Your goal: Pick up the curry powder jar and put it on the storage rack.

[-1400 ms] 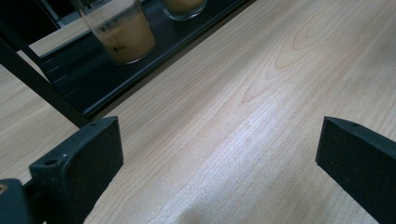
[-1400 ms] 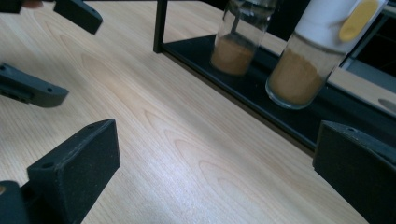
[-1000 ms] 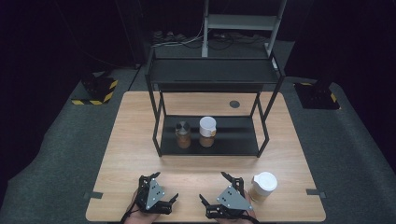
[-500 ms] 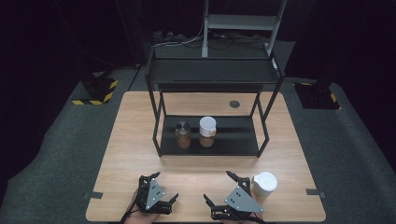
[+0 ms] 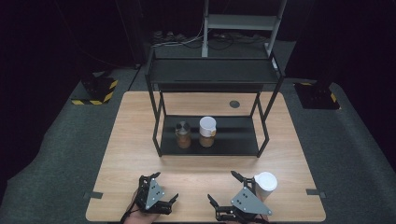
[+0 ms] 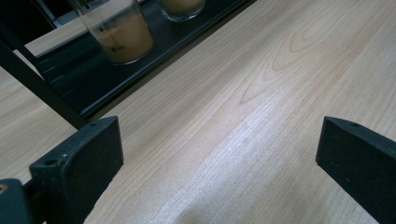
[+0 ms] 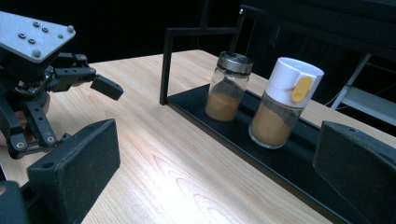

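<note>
A black two-level rack point(image 5: 212, 74) stands mid-table. Its lower shelf point(image 5: 233, 140) carries a metal-lidded spice jar point(image 5: 183, 134) and a white-capped one point(image 5: 207, 131), both with brown powder. In the right gripper view they appear as the metal-lidded jar point(image 7: 228, 87) and the white-capped jar point(image 7: 284, 102) with a yellow tab. My left gripper point(image 5: 164, 186) rests open near the front edge, jaws wide over bare wood point(image 6: 224, 121). My right gripper point(image 5: 223, 187) is open too, empty, angled toward the rack. A white-topped container point(image 5: 265, 185) stands just right of it.
The wooden table point(image 5: 135, 135) has open surface left and right of the rack and in front of it. A round dark grommet point(image 5: 234, 104) sits at the back. Grey carpet surrounds the table; a metal stand point(image 5: 243, 23) is behind.
My right gripper has slid a little to the right and toward the near edge, closer to the white-topped container. The left gripper and the jars have stayed put.
</note>
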Available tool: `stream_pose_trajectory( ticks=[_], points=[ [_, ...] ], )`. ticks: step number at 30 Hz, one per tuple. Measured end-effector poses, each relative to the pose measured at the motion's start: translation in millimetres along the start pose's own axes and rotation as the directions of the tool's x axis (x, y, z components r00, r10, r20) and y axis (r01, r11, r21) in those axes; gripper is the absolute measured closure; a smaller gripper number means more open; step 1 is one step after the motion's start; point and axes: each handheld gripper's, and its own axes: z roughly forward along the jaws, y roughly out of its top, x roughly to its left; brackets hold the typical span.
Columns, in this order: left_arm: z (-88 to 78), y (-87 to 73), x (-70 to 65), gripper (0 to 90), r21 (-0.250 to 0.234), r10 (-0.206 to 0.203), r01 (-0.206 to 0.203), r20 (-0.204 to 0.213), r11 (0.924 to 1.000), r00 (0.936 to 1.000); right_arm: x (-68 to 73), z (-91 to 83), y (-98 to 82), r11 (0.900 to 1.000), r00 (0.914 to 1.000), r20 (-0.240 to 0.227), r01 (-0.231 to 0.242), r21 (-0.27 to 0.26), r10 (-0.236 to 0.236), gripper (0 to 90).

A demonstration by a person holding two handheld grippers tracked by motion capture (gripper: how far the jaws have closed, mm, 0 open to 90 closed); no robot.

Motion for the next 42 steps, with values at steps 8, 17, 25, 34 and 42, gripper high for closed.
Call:
stream_pose_trajectory(
  ticks=[8,17,25,34,42],
  points=[
    [-0.2,-0.3,1.2,1.1,-0.001,-0.002,0.002,0.004,1.0000,1.0000,-5.9,-9.1,2.2,1.000,1.0000,0.001,-0.008,-0.009,0.008,0.1],
    [-0.1,-0.2,1.9,1.1,-0.001,-0.003,0.003,0.009,1.0000,1.0000,-10.9,-20.1,2.1,1.000,0.9997,0.020,-0.015,-0.007,0.015,0.1],
    [0.1,-0.1,2.6,1.1,0.000,-0.004,0.004,0.013,1.0000,0.9999,-18.0,-29.8,-0.1,1.000,0.9984,0.049,-0.027,-0.004,0.027,0.1],
    [0.3,0.2,3.0,1.1,0.002,-0.003,0.003,0.016,1.0000,0.9999,-25.1,-40.2,-3.0,0.999,0.9958,0.084,-0.038,-0.004,0.038,0.0],
    [0.4,0.3,3.6,1.1,0.002,-0.003,0.003,0.019,1.0000,0.9998,-31.7,-51.3,-6.1,0.999,0.9911,0.121,-0.054,-0.007,0.054,0.0]
  ],
)
